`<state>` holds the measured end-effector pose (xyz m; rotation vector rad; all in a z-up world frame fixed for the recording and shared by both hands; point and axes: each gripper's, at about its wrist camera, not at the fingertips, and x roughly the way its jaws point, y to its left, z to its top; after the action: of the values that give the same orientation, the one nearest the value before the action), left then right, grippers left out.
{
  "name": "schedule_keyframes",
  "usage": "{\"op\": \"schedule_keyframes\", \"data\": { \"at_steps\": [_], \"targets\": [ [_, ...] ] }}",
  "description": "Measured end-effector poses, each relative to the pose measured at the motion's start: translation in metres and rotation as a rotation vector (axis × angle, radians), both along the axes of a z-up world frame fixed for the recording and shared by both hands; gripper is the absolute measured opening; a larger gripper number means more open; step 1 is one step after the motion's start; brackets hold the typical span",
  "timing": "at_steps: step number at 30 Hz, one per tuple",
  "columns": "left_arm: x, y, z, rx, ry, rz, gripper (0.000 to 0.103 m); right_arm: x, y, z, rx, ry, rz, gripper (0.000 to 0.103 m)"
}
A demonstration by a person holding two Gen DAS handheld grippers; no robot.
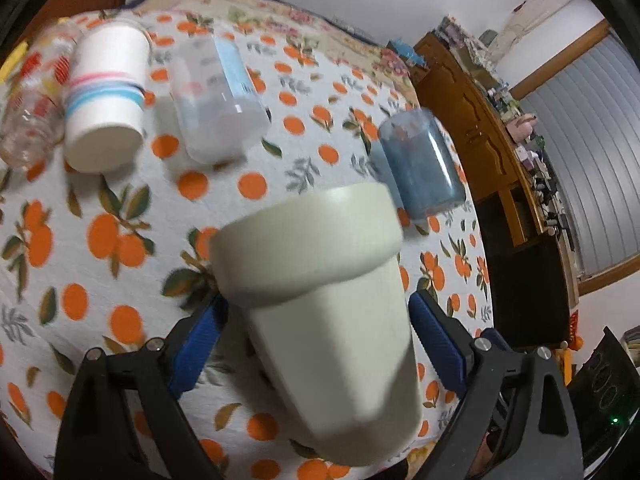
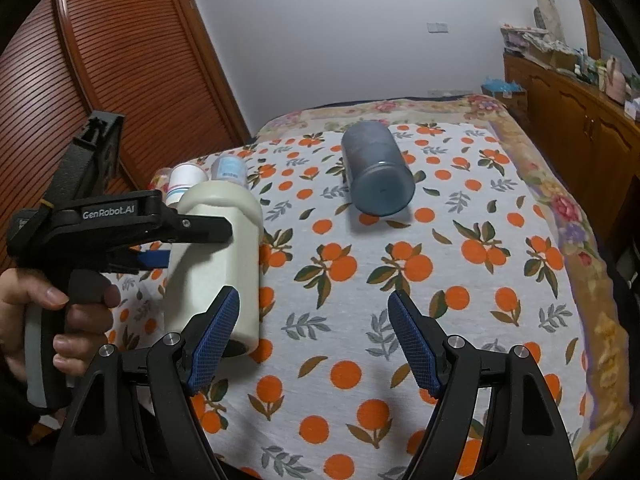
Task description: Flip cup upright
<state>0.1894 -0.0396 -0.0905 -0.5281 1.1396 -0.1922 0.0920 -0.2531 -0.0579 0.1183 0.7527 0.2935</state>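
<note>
The cream ceramic cup (image 1: 324, 320) stands rim-up and near-vertical on the orange-print bedspread (image 2: 400, 280) between the left claw's (image 1: 318, 344) parted blue pads, seemingly unclamped, while the right claw (image 2: 314, 340) hovers beside it, open and empty.

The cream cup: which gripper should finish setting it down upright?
Left. The left gripper already brackets the cream cup; the right gripper hangs open with nothing between its jaws.

2 claw-mounted views (close) share bedspread (image 2: 400, 300).
</note>
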Motion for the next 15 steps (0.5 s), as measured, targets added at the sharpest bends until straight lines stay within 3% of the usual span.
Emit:
{"op": "schedule_keyframes", "data": {
  "at_steps": [12, 15],
  "targets": [
    [0.017, -0.004, -0.006, 0.035, 0.057, -0.081, 0.092, 0.0, -0.007, -0.004, 0.013, 0.013, -0.008, 0.079],
    [0.018, 0.0, -0.005, 0.013, 0.054, -0.095, 0.085, 0.0, -0.006, -0.006, 0.018, 0.02, -0.009, 0.079]
  ]
}}
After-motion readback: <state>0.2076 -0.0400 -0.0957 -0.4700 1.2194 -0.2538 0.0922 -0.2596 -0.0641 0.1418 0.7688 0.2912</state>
